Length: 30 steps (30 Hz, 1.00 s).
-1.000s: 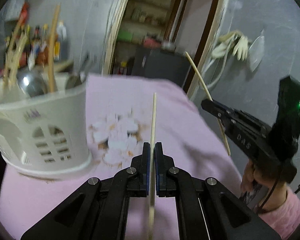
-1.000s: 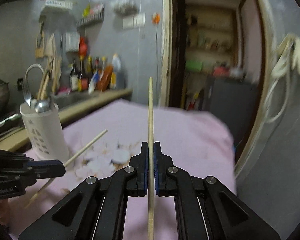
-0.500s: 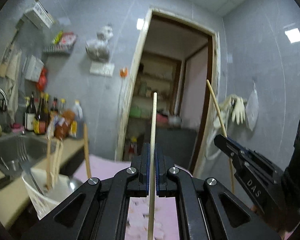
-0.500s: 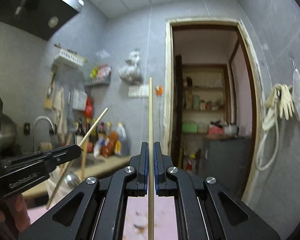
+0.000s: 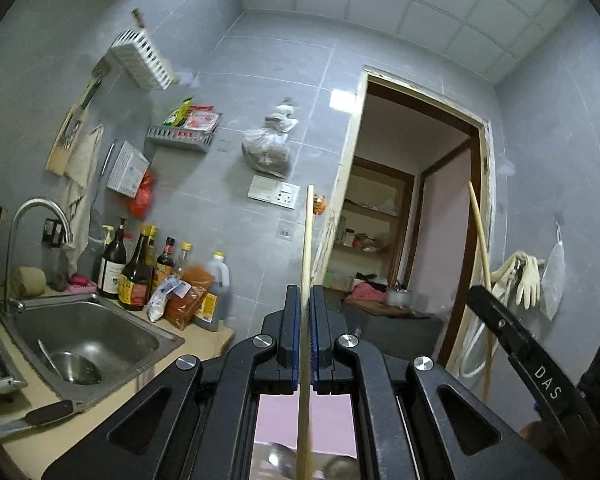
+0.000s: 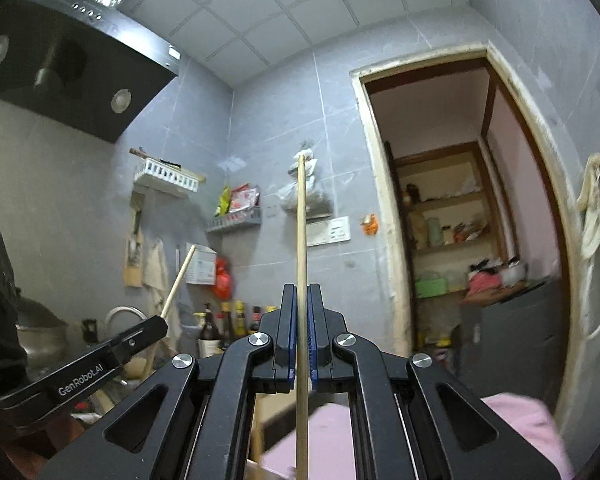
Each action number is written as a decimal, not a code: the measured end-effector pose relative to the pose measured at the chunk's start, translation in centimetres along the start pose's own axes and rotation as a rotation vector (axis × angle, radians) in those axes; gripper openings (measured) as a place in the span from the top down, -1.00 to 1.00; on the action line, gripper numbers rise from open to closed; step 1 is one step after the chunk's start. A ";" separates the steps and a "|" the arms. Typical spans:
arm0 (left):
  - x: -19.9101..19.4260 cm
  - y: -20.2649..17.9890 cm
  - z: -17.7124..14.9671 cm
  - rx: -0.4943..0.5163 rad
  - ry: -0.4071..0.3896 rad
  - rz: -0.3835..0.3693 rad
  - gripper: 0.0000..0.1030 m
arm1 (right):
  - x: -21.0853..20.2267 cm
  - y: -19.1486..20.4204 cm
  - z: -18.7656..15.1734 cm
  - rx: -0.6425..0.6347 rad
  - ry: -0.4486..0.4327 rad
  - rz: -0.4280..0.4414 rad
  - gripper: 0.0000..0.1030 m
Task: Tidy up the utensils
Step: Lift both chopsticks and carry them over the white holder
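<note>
Left wrist only: sink (image 5: pixel 84 340) (both fingers clamped on chopsticks (image 5: pixel 306 280)).

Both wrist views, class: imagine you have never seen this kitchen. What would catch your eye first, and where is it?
First, the left gripper at the bottom centre of its own view, jaws shut on a chopstick that rises towards the grey tiled wall. The right gripper holds a second chopstick the same way. Next, the steel sink at lower left and the open doorway at right.
</note>
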<state>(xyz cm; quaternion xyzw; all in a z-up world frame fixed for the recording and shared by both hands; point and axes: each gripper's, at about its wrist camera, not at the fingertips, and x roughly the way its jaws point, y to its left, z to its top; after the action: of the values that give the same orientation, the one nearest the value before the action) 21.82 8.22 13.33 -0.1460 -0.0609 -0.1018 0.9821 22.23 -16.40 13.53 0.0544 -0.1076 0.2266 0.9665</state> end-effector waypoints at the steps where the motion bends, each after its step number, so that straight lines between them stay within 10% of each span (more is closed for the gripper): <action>1: 0.1 0.7 -0.1 -0.015 0.002 -0.006 0.95 | 0.4 0.1 -0.3 0.017 0.003 0.011 0.94; 13: 1.7 9.5 -1.7 -0.257 0.034 -0.048 0.95 | 4.1 0.9 -4.5 0.144 0.071 0.101 0.94; 30: 1.2 8.4 -3.8 -0.220 -0.005 0.052 0.95 | 5.0 -0.3 -7.4 0.196 0.087 0.070 0.94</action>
<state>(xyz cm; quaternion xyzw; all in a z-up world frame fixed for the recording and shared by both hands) 25.16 14.74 7.61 -0.2550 -0.0480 -0.0818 0.9623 28.07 -13.43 7.51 0.1349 -0.0445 0.2721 0.9517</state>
